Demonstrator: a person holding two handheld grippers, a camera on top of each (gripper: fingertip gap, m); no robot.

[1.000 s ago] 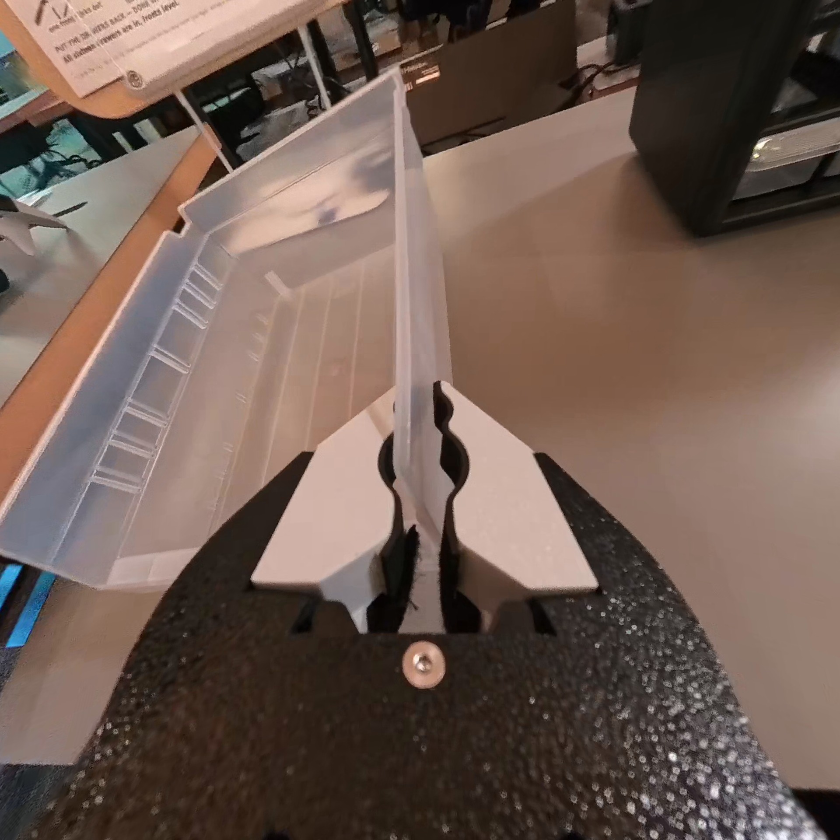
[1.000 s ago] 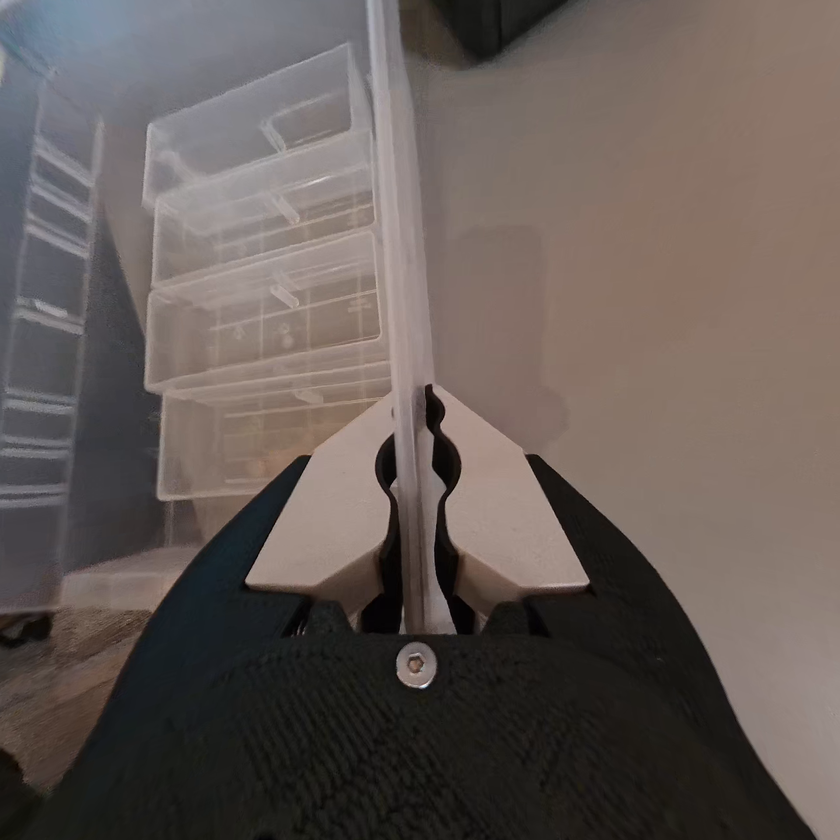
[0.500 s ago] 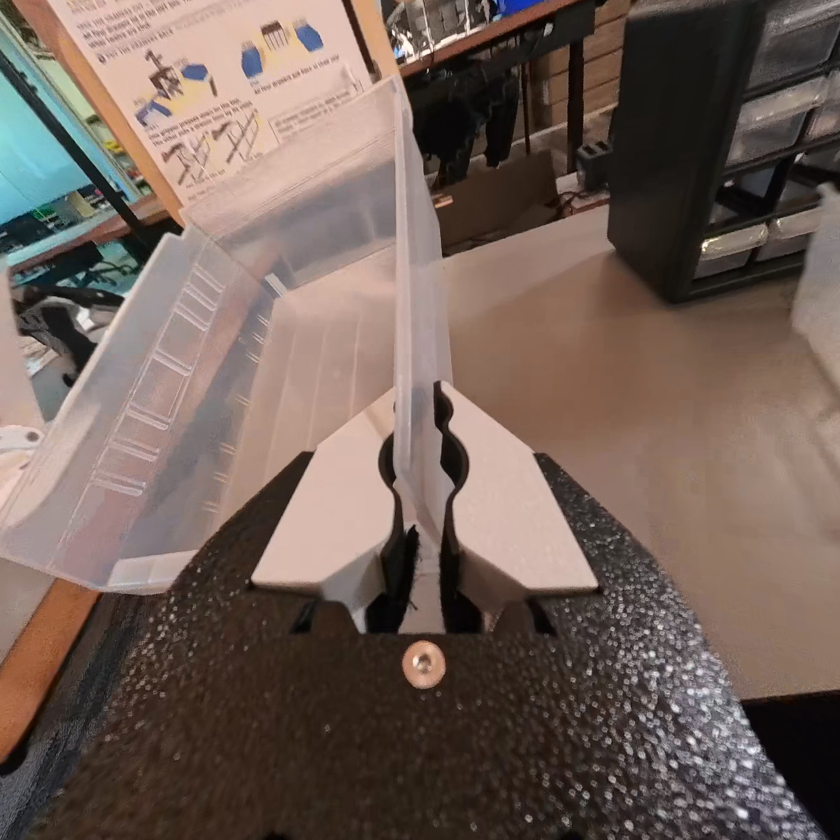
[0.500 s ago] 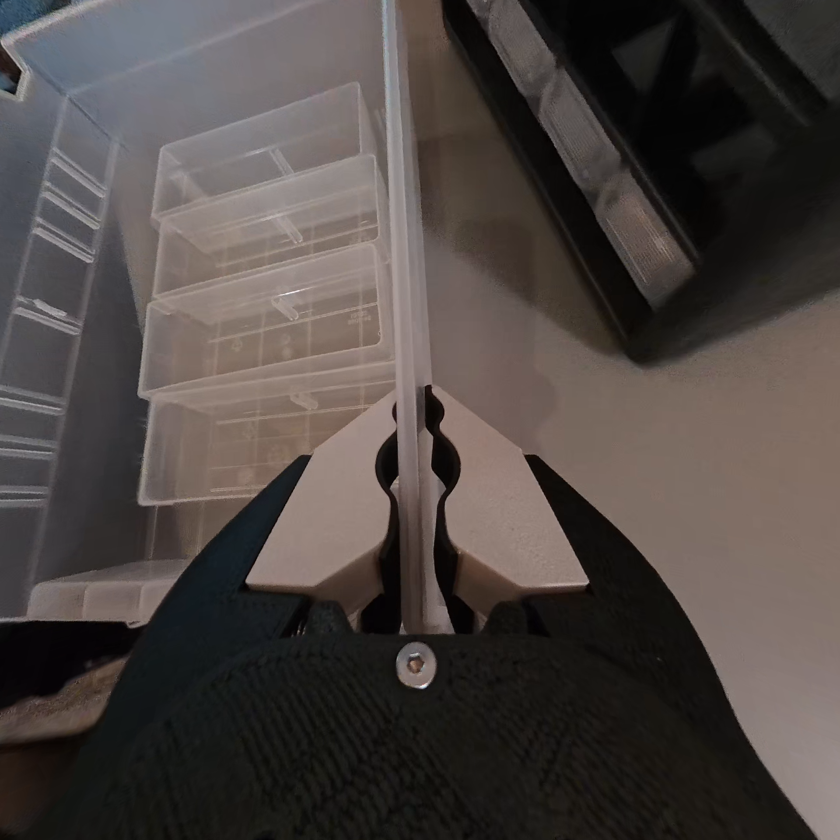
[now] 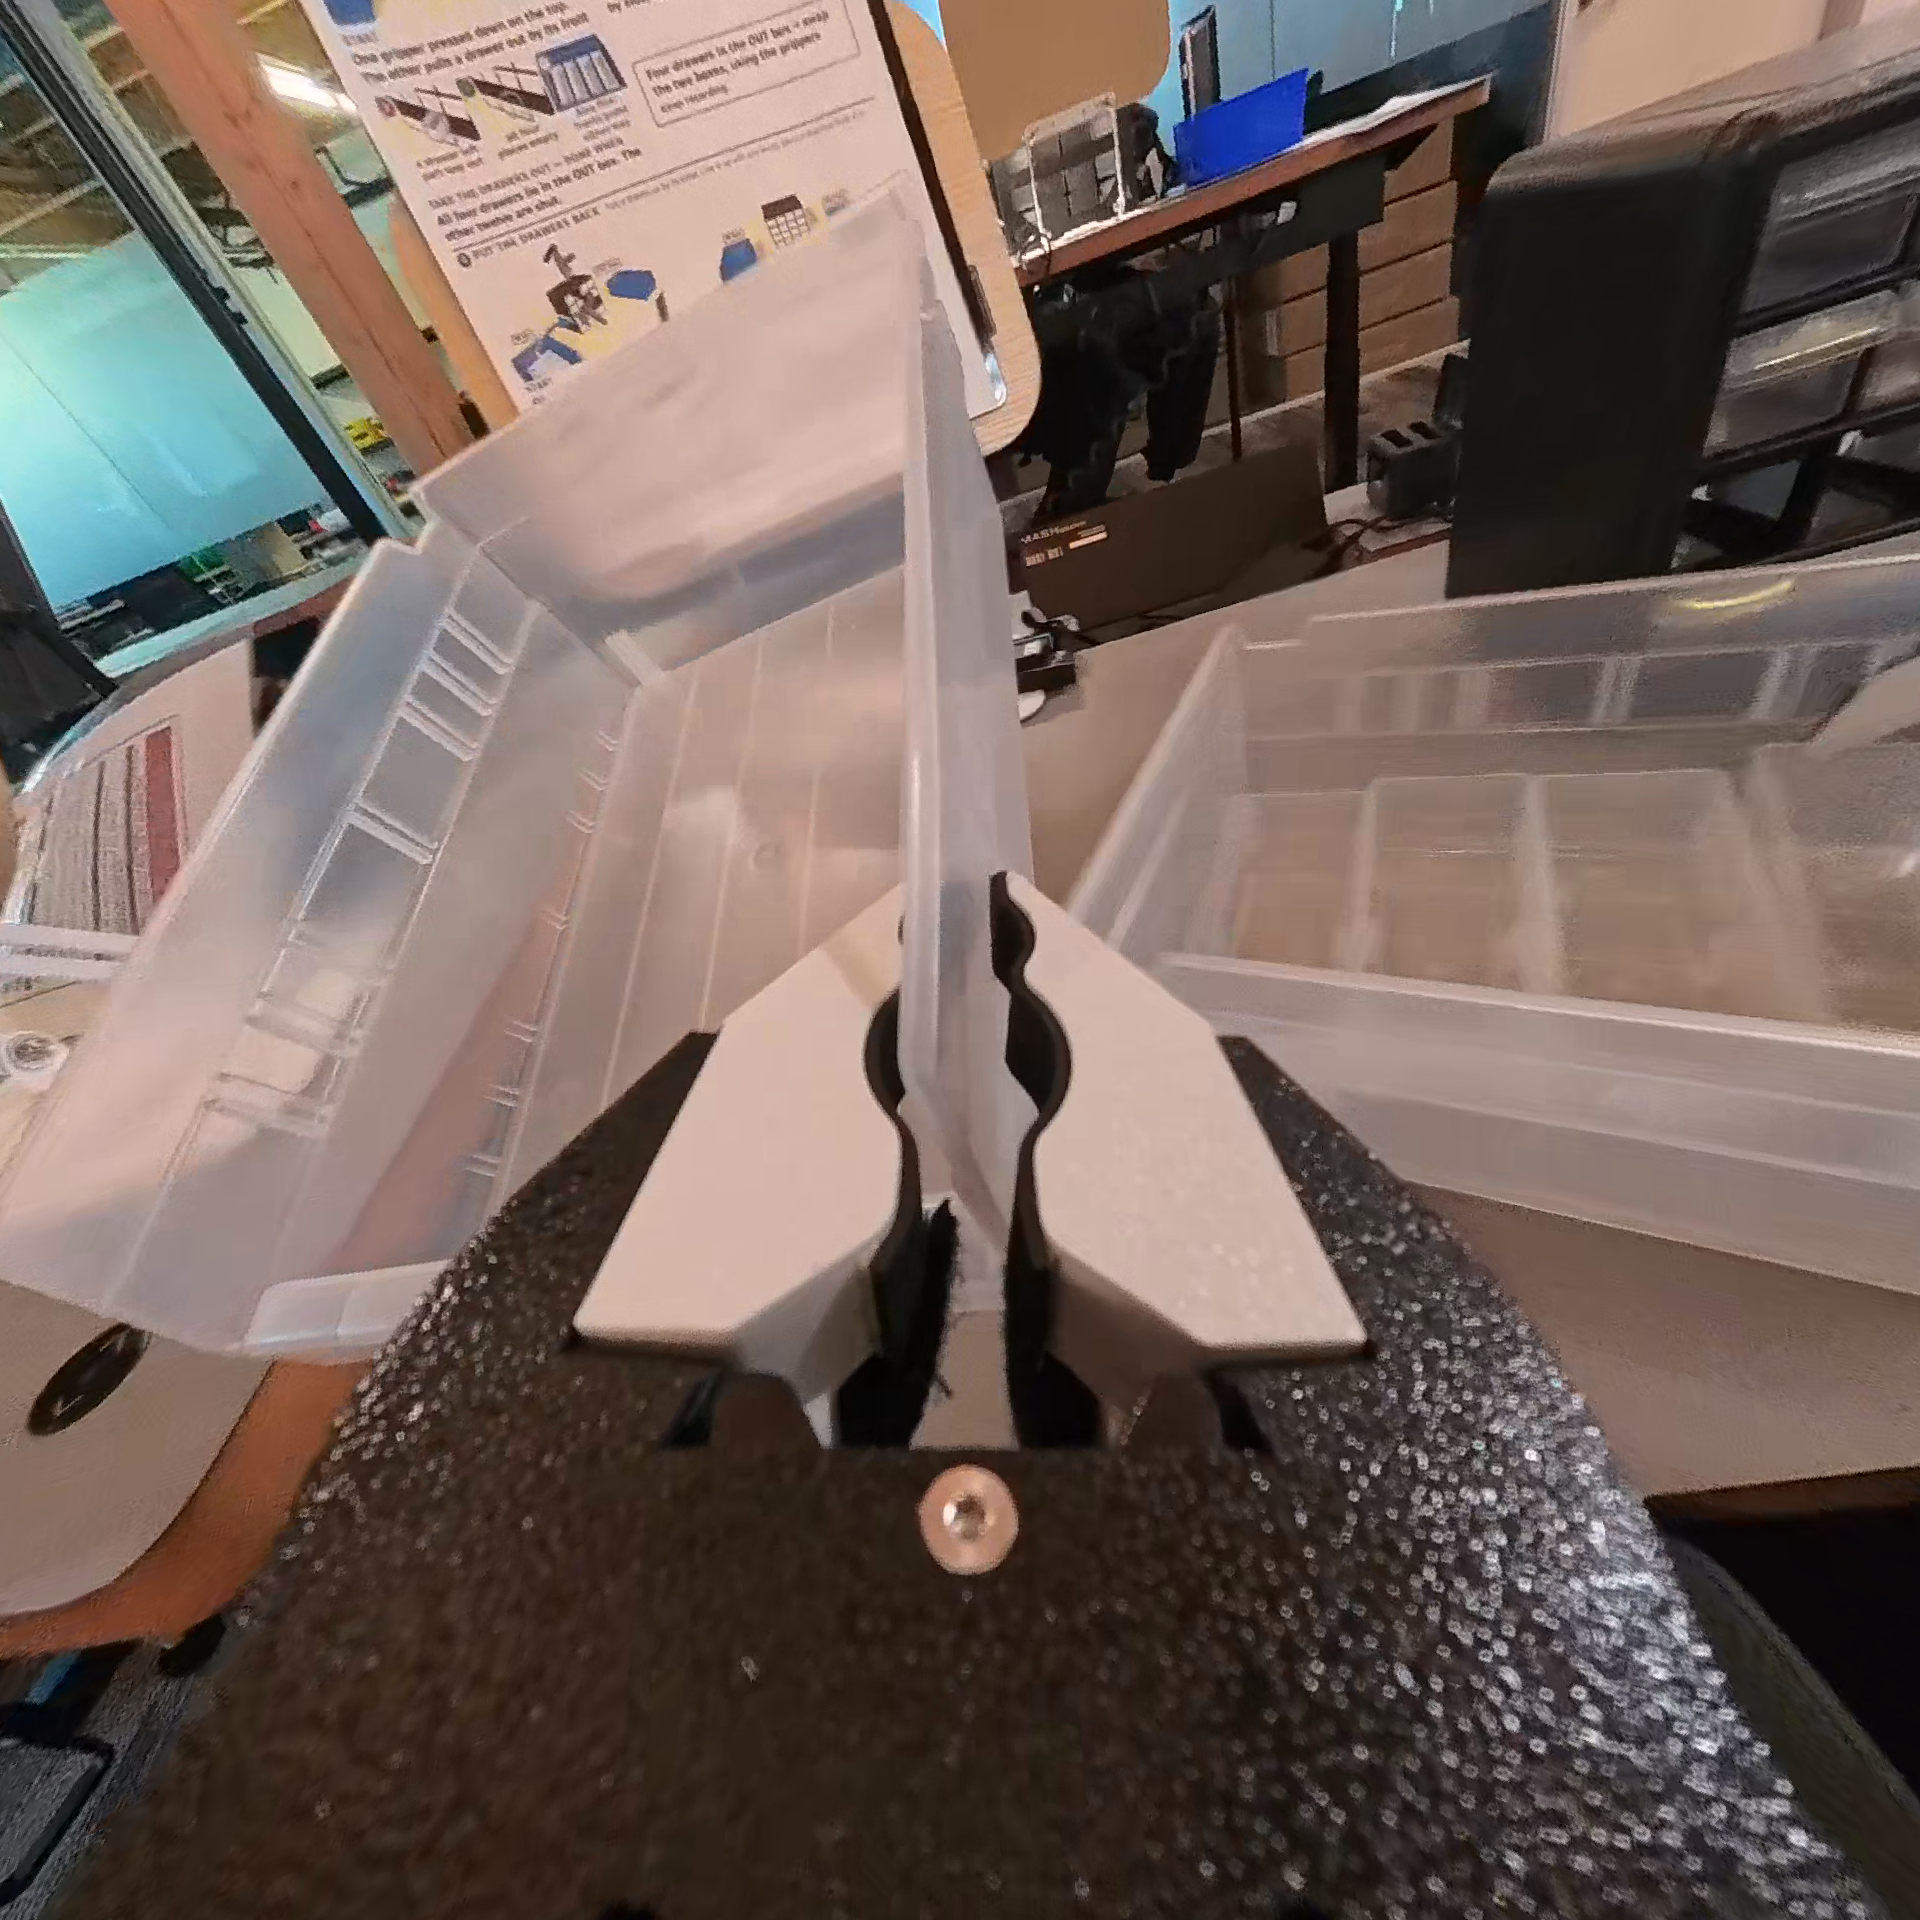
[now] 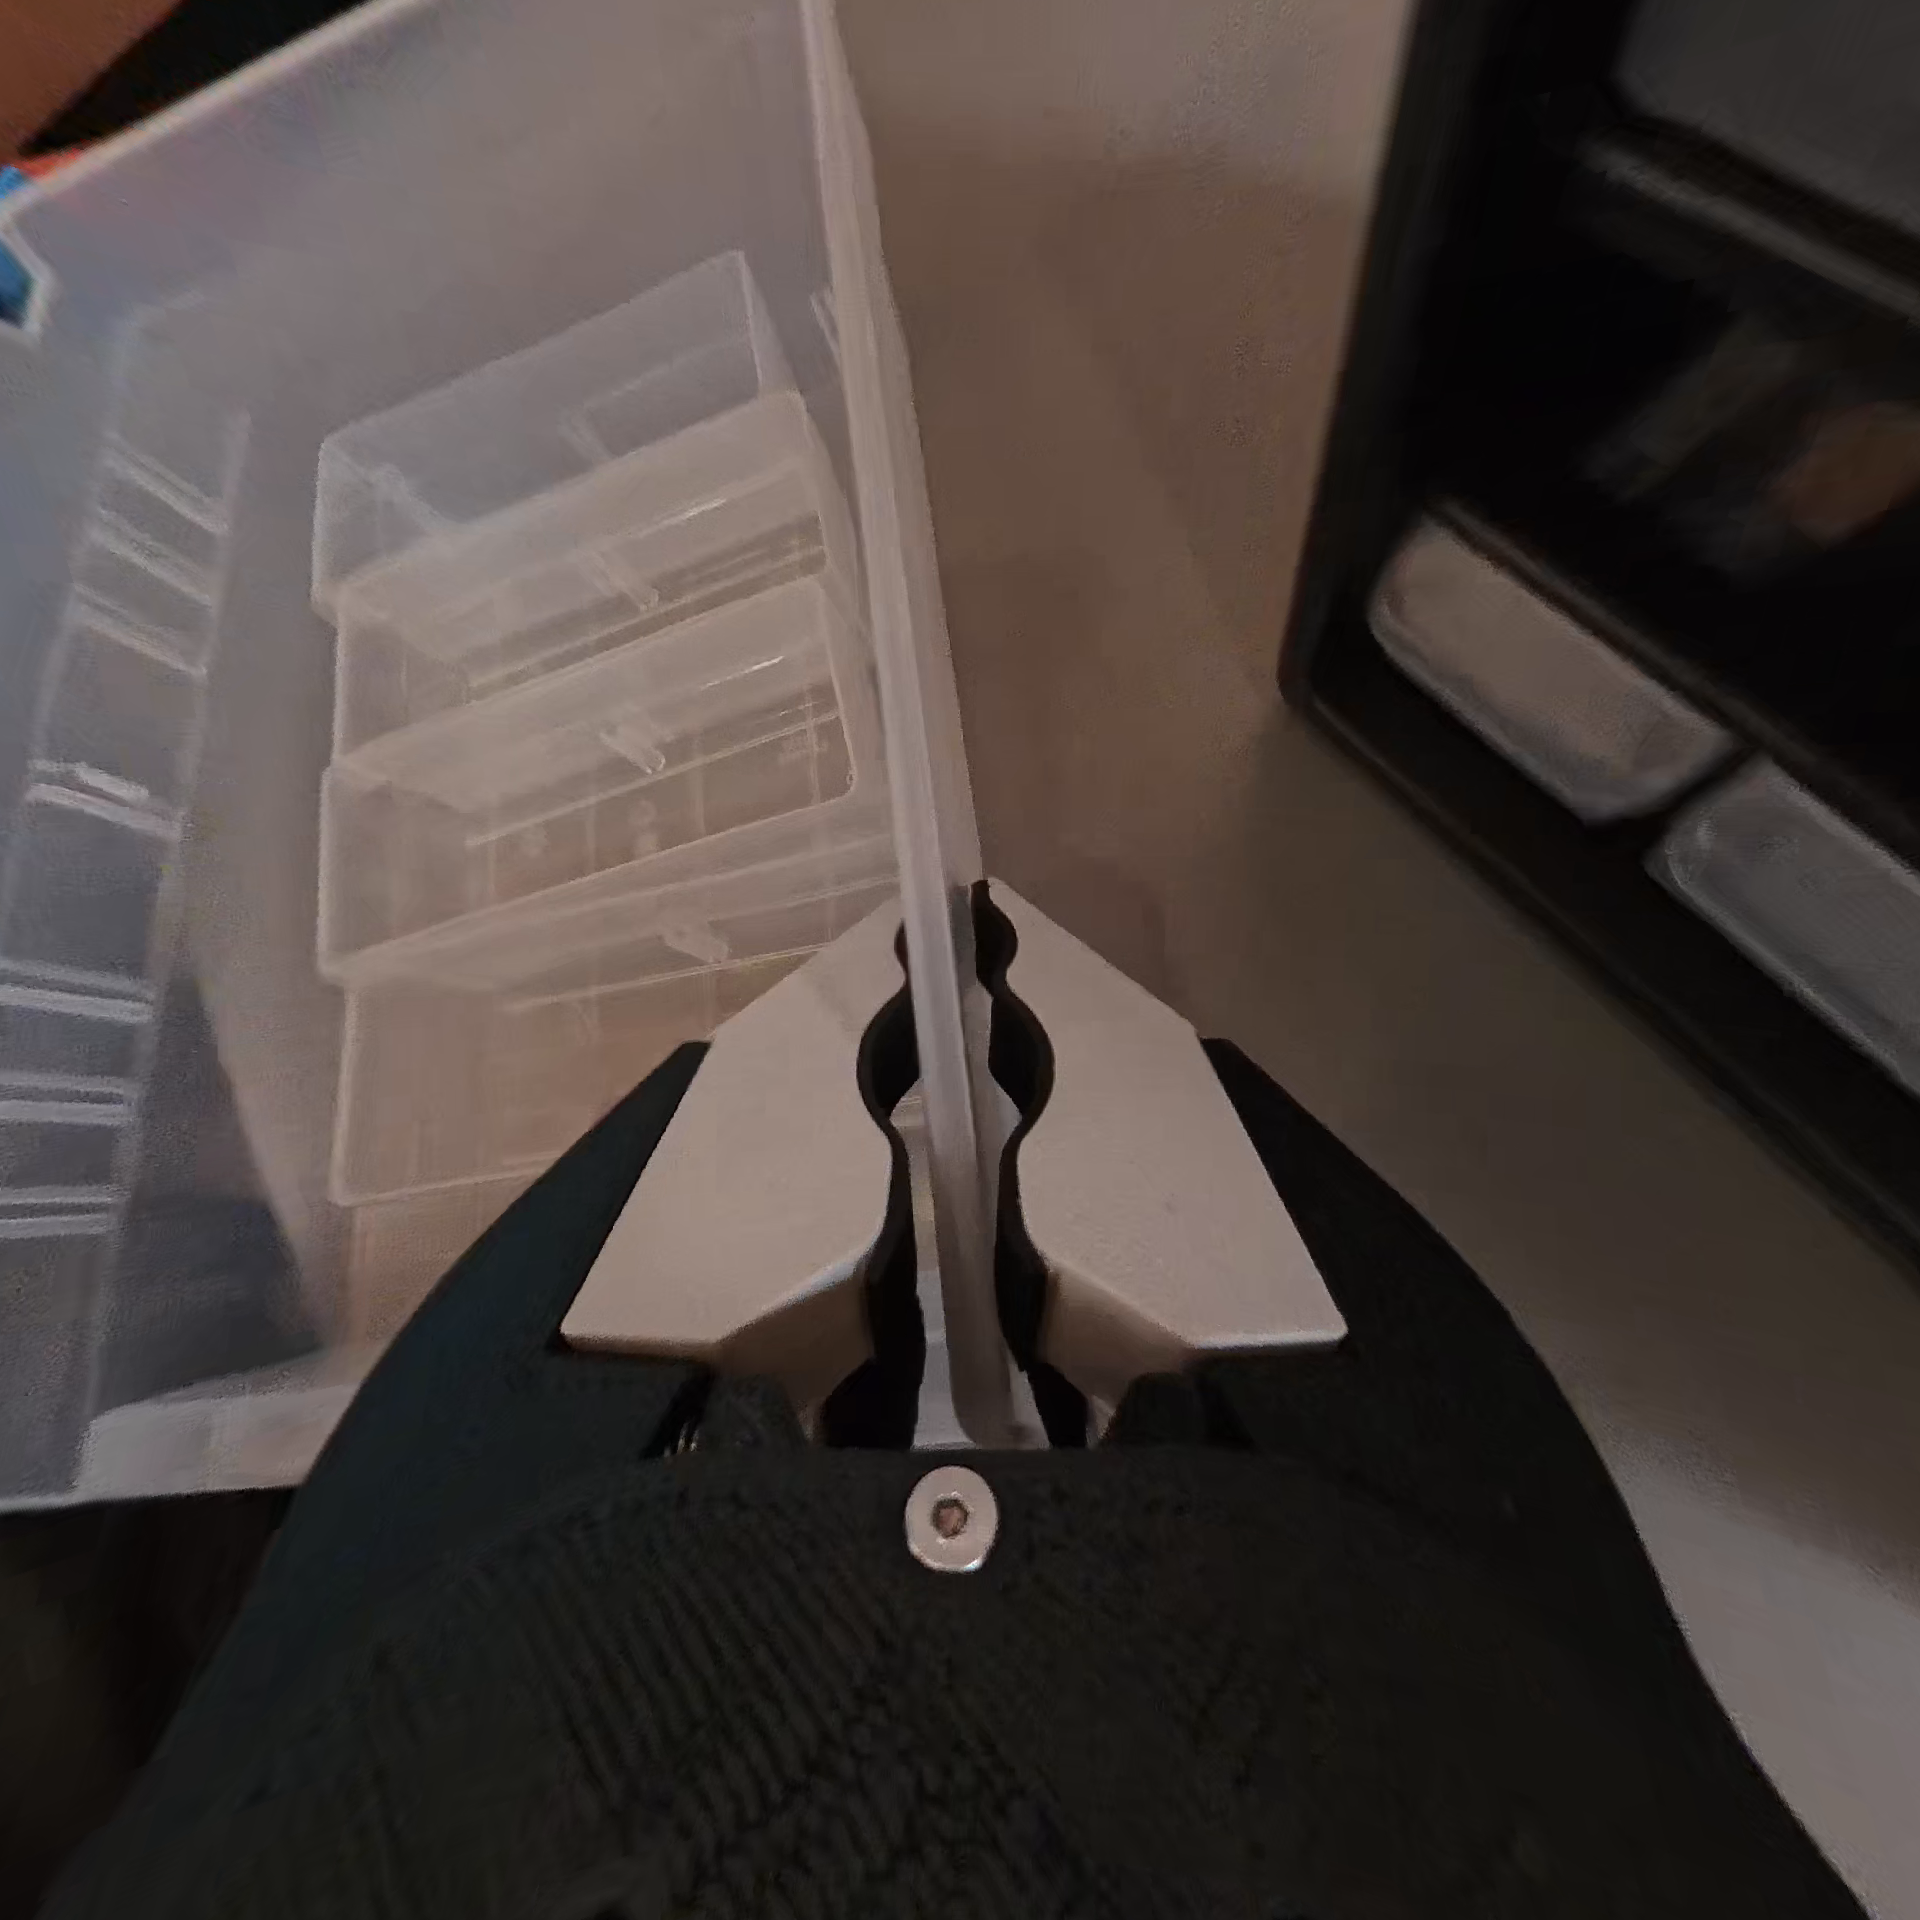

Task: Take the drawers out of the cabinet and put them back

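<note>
While its two pale fingers pinched the right-hand wall of an empty translucent bin [image 5: 540, 935], the left tool [image 5: 961, 914] held that bin lifted and tilted above the bench [image 5: 1558, 1382], its jaws nearly together with only the thin plastic wall between them. Ribs ran along the bin's far left wall, and its floor was bare. Just to the right lay a second translucent bin [image 5: 1299, 997], blurred, with several small clear drawers [image 5: 1621, 873] side by side inside it. Farther right and behind stood the black cabinet [image 5: 1621, 343], with clear drawer fronts showing in its slots. An instruction poster [image 5: 644, 156] stood behind the lifted bin.

The right tool [image 6: 961, 914] was likewise closed down on a thin plastic wall, the right-hand wall of the second bin [image 6: 436, 260], jaws all but meeting on it. Inside that bin four clear drawers [image 6: 582, 727] lay in a row, one behind the other, close against the gripped wall. To the right, across a strip of grey bench [image 6: 1122, 623], the black cabinet [image 6: 1382, 520] stood with some drawers [image 6: 1538, 675] seated in its lower slots; the whole view was motion-blurred.
</note>
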